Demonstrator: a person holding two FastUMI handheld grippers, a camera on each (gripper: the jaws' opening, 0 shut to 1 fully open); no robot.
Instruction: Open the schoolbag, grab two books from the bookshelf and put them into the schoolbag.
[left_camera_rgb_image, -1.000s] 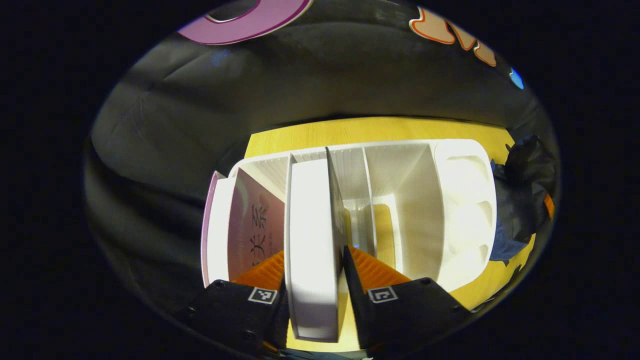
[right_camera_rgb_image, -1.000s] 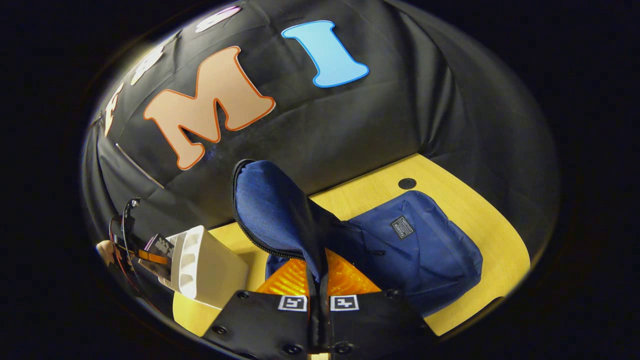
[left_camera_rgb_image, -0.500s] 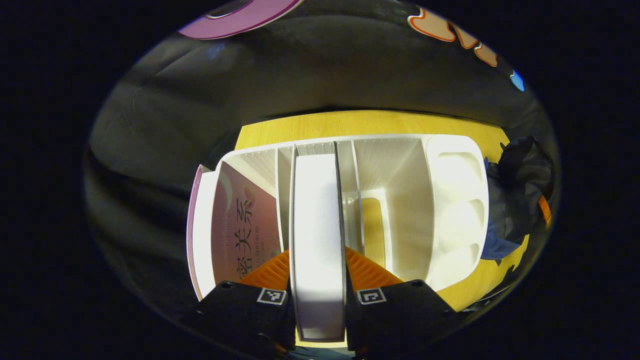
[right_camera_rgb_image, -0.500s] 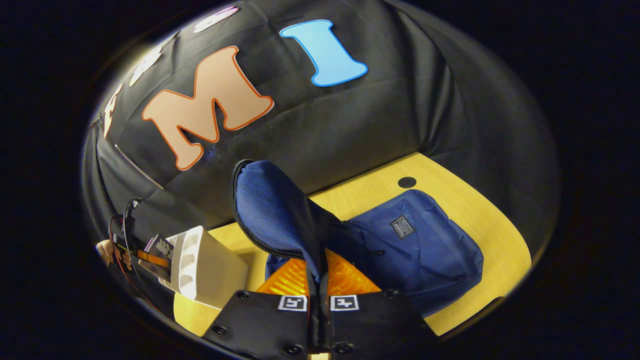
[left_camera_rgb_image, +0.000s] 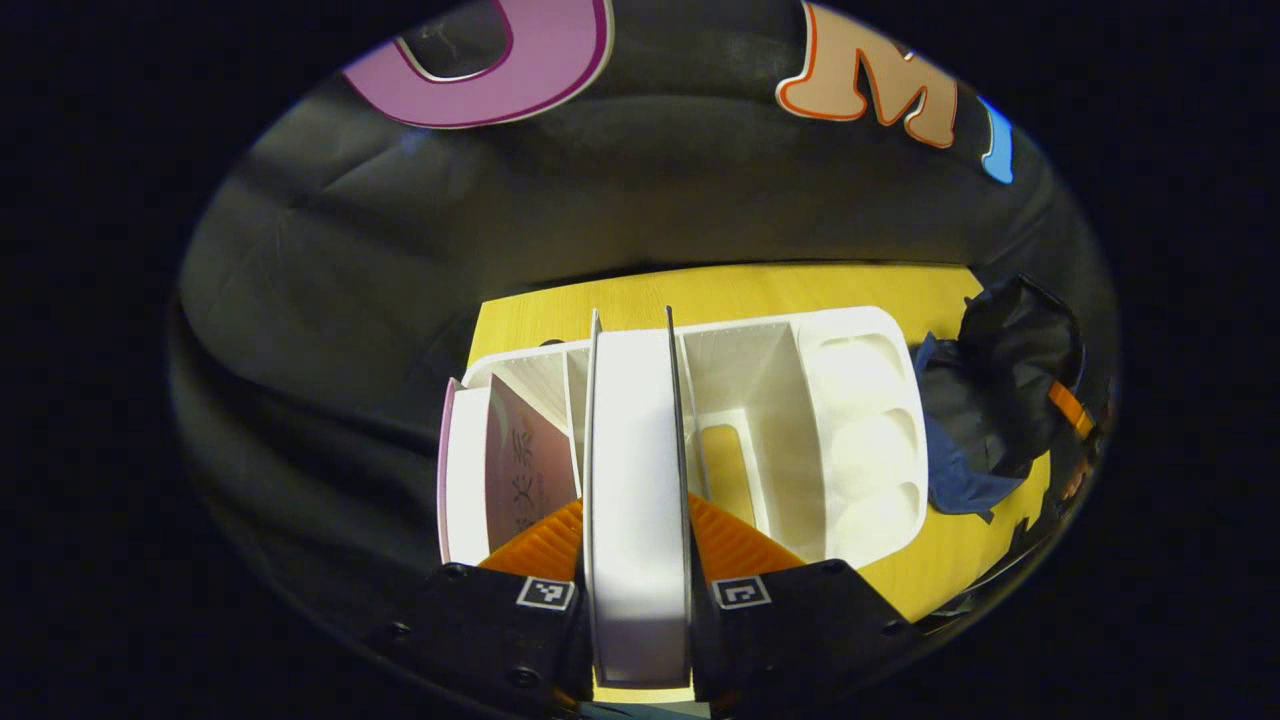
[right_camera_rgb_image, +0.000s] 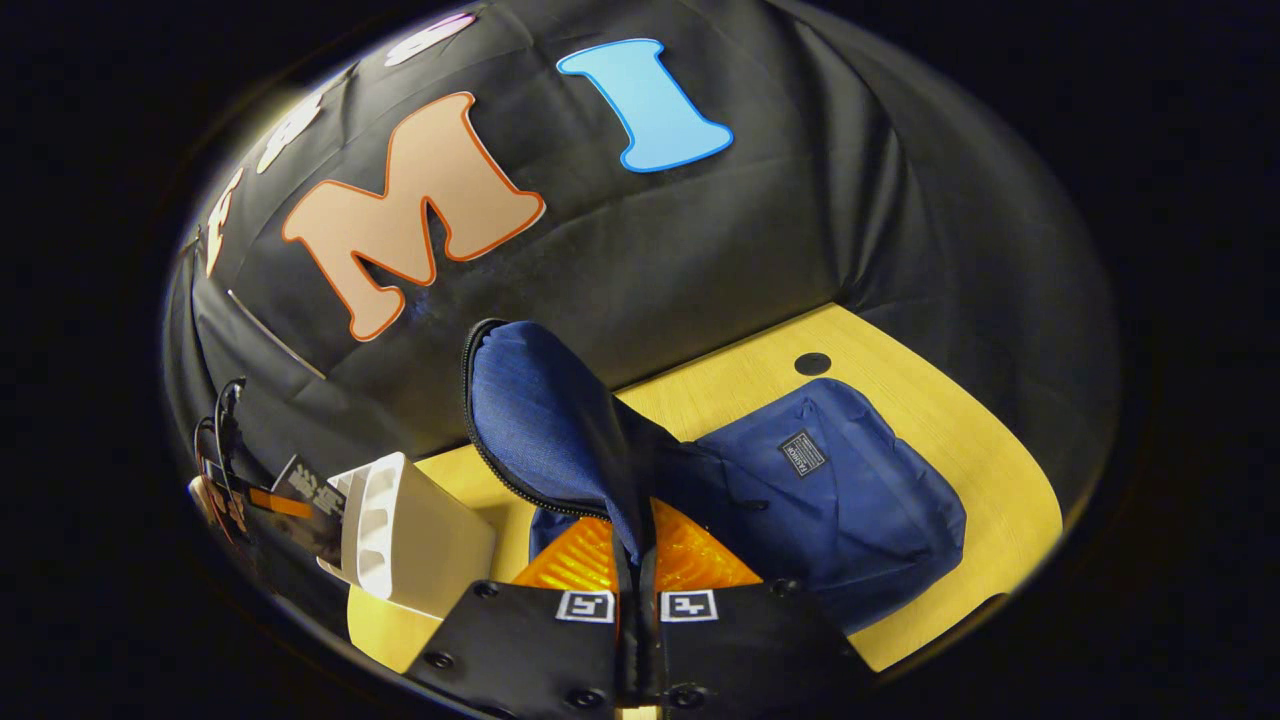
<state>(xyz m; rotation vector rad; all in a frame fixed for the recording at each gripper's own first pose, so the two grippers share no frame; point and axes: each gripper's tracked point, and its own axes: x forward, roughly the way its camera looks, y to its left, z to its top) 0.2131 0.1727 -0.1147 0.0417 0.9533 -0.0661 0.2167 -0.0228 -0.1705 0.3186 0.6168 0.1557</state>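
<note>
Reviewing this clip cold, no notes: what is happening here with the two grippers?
A person works two handheld grippers at a yellow wooden table. The left gripper is shut on a white-paged book standing in the white plastic bookshelf, beside a pink-covered book in the next slot. The right gripper pinches the raised flap of the navy fabric schoolbag, holding it open. No book is in the bag yet.

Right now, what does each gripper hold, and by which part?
Left gripper: white book, by its covers. Right gripper: schoolbag, by its opened flap.
</note>
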